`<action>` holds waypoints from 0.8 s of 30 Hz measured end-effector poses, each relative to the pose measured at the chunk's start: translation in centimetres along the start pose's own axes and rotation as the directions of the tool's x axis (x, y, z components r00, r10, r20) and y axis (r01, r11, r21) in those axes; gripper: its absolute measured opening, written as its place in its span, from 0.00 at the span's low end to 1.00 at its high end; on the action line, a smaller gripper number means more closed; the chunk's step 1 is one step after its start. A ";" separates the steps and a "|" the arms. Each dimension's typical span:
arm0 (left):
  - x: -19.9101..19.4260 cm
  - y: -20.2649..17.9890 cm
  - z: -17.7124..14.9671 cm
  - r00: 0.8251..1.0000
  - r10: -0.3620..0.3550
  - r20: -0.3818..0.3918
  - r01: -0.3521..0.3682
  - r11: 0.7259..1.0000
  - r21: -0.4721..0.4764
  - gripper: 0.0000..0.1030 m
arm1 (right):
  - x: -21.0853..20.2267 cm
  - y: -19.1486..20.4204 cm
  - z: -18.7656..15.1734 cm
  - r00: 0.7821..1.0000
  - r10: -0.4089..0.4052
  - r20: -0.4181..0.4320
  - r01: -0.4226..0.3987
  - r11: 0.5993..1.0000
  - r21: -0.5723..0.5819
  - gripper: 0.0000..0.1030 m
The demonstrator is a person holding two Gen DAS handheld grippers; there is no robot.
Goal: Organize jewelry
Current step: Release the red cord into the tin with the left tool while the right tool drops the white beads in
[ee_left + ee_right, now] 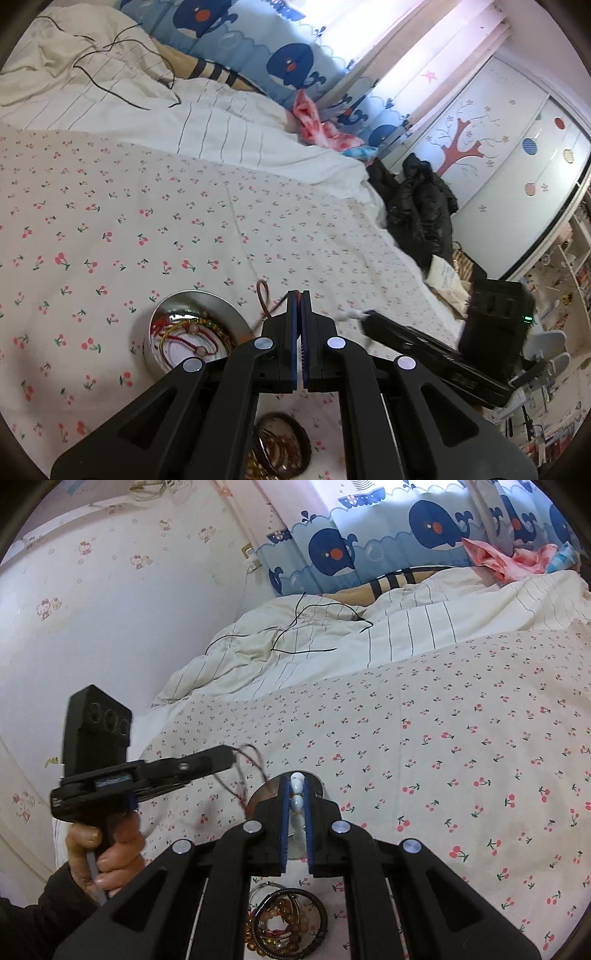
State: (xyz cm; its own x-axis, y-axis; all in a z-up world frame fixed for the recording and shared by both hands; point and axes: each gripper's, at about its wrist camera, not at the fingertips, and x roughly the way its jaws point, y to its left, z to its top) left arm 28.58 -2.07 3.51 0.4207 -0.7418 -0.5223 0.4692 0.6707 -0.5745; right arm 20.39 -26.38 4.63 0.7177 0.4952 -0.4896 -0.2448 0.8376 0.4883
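Observation:
My left gripper (300, 295) is shut on a thin brown cord bracelet (263, 295) and holds it just right of a round metal bowl (225, 312) that holds several red and green string bracelets (188, 338). It also shows in the right wrist view (231, 757), with the cord loops (251, 771) hanging from its tip. My right gripper (296, 782) is shut on a white bead bracelet (297, 794) above the bowl (260, 794). A pile of amber bead bracelets and dark rings (284, 923) lies on the sheet below my grippers; it also shows in the left wrist view (280, 446).
The cherry-print bed sheet (129, 221) spreads all around. A striped white duvet with a black cable (306, 631) lies at the far side. Whale-print curtains (369, 542) hang behind. A black bag (417, 206) sits off the bed's right edge.

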 end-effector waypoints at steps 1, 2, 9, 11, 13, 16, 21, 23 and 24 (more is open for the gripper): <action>0.6 0.3 0.0 0.999 0.045 -0.012 -0.044 0.999 0.005 0.01 | 0.0 -0.1 0.0 1.000 -0.001 0.001 0.001 1.000 0.004 0.08; 1.4 0.6 -0.2 0.995 0.093 -0.028 -0.093 0.996 0.015 0.01 | 0.1 -0.2 0.1 1.000 -0.001 0.000 0.001 1.000 0.006 0.08; 2.7 2.2 -1.4 0.939 0.332 -0.088 -0.326 0.942 0.082 0.04 | 0.5 -0.1 -0.2 1.000 0.004 -0.012 -0.004 1.000 0.006 0.08; 2.3 2.3 -1.4 0.940 0.330 -0.088 -0.323 0.943 0.080 0.06 | 0.7 0.0 -0.3 1.000 0.014 -0.016 -0.014 1.000 0.014 0.08; 1.5 2.2 -1.4 0.938 0.339 -0.076 -0.332 0.939 0.086 0.11 | 1.0 -0.2 -0.1 0.999 0.033 -0.017 -0.032 0.999 0.027 0.08; 0.5 2.1 -1.6 0.924 0.375 -0.079 -0.368 0.925 0.096 0.22 | 1.6 0.4 0.2 0.998 0.063 -0.018 -0.062 0.997 0.034 0.08; -2.5 3.0 -2.3 0.911 0.409 -0.044 -0.406 0.911 0.069 0.41 | 3.6 1.9 0.7 0.993 0.115 -0.036 -0.113 0.993 0.040 0.08; -3.7 3.7 -2.4 0.913 0.407 -0.024 -0.406 0.913 0.038 0.43 | 4.8 2.5 1.0 0.988 0.150 -0.042 -0.148 0.987 0.057 0.08; -4.5 4.2 -2.5 0.914 0.405 -0.010 -0.405 0.914 0.016 0.46 | 5.4 2.7 1.1 0.985 0.167 -0.046 -0.164 0.984 0.066 0.08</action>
State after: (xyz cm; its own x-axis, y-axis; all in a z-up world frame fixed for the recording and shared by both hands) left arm 26.75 4.05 1.87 0.5666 -0.4066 -0.7167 0.2708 0.9133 -0.3041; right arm 24.30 -21.70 4.13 0.6364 0.6379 -0.4336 -0.3153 0.7282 0.6086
